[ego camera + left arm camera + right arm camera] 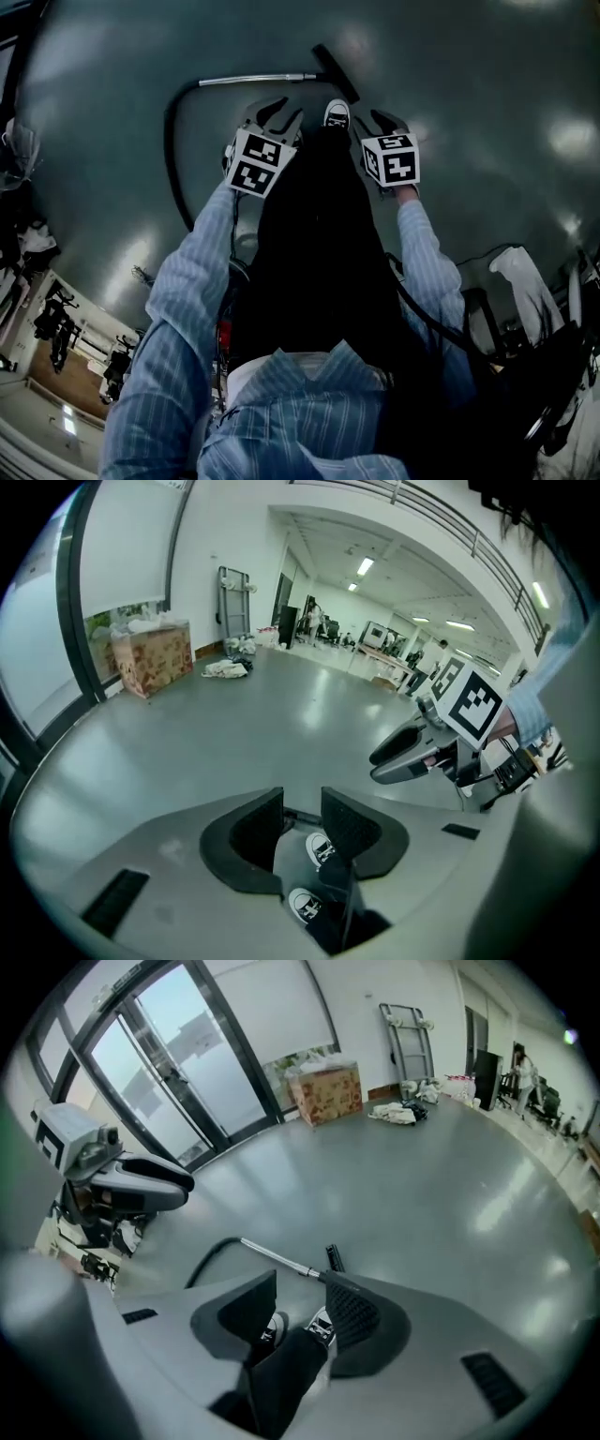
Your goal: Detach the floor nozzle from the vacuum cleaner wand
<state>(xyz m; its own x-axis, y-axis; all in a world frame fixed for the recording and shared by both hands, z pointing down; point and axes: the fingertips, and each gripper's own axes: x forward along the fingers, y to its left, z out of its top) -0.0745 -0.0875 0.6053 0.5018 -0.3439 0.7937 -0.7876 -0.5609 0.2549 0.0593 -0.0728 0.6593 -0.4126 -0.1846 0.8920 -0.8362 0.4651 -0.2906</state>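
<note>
Nothing done yet: flat black floor nozzle [336, 72] sits joined to slim silver metal wand [258, 80]. Both lie on grey floor [469, 75], black hose [173, 141] curving off wand's other end.

Your left gripper [278, 114] and right gripper [386, 120]: jaws apart, holding nothing.

Joint lies ahead of both grippers, beyond your white-toed shoe [337, 113], not touched. Reach, grip and pull all remain.

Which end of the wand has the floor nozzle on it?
The right-hand end in the head view: the black floor nozzle sits crosswise on the wand there. The left end runs into the black hose.
</note>
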